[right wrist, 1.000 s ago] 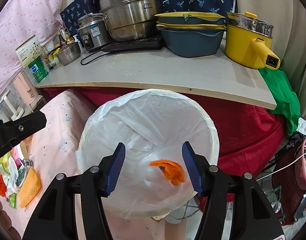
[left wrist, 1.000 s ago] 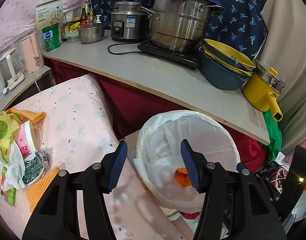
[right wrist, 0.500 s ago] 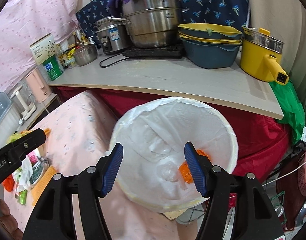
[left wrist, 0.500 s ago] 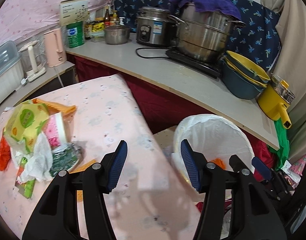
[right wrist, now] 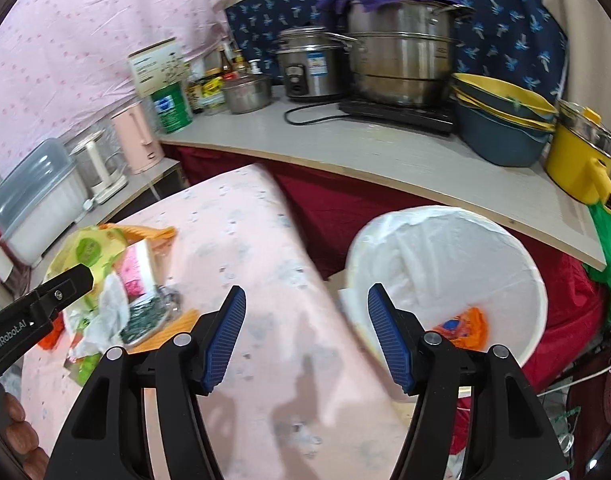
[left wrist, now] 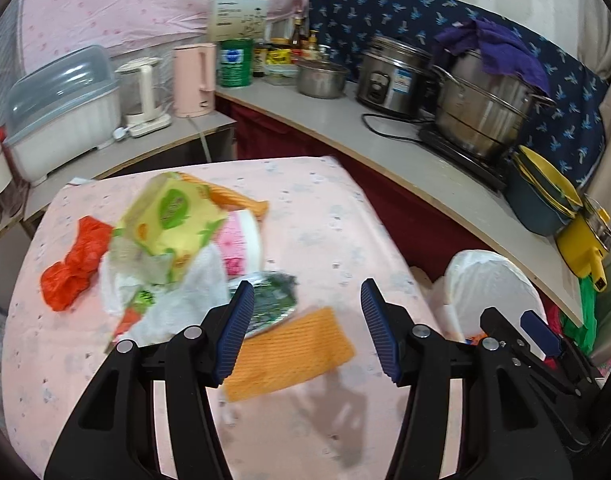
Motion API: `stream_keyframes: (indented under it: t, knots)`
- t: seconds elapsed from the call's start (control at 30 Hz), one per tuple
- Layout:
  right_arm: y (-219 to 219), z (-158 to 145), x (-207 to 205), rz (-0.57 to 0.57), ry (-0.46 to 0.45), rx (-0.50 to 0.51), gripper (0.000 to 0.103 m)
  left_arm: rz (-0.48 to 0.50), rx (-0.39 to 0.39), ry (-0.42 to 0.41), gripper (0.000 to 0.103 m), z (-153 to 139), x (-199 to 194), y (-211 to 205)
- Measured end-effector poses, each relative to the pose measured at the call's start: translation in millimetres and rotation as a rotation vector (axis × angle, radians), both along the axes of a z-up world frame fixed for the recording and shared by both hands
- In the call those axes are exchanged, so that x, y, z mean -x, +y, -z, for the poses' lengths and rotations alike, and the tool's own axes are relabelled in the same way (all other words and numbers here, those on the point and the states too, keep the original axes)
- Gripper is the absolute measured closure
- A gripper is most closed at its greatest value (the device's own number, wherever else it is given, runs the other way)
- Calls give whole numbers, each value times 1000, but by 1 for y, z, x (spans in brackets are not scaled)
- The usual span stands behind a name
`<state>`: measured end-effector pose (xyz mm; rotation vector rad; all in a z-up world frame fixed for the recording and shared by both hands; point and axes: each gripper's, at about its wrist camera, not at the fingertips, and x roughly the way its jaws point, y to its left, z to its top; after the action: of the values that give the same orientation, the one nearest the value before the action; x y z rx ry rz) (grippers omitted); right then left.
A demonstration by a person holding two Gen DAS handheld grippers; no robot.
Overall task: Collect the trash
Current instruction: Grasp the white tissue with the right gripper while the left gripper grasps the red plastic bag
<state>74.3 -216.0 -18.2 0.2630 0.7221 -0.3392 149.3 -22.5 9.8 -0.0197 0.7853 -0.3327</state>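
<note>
A heap of trash lies on the pink table [left wrist: 325, 216]: a yellow-green wrapper [left wrist: 173, 216], a red plastic scrap [left wrist: 71, 268], white plastic [left wrist: 185, 304], a pink-white cup [left wrist: 241, 244], a green foil packet [left wrist: 271, 304] and an orange cloth [left wrist: 289, 352]. My left gripper [left wrist: 305, 328] is open and empty, above the orange cloth. My right gripper [right wrist: 305, 336] is open and empty over the table edge, beside the white-lined bin [right wrist: 445, 256], which holds an orange wrapper [right wrist: 463, 326]. The heap also shows in the right wrist view [right wrist: 109, 280].
A grey counter [right wrist: 365, 152] behind carries a steel pot [right wrist: 401, 64], rice cooker [right wrist: 309, 68], blue bowls [right wrist: 501, 128] and a yellow pot [right wrist: 577, 160]. A pink kettle [left wrist: 193, 80] and a plastic box [left wrist: 61, 108] stand on a low shelf at the left.
Both grippers swung left, away from above the bin and over the pink table. The trash heap has come to the middle of the left wrist view. Both stay open.
</note>
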Motion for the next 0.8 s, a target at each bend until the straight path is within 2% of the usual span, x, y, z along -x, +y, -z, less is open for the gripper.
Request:
stream_keyframes:
  t: [0.5, 0.8]
  knots:
    - [121, 8, -41, -231, 39, 7, 41, -239, -33, 32, 47, 19, -18, 135]
    - [171, 27, -68, -313, 88, 0, 41, -343, -58, 73, 45, 42, -36, 195]
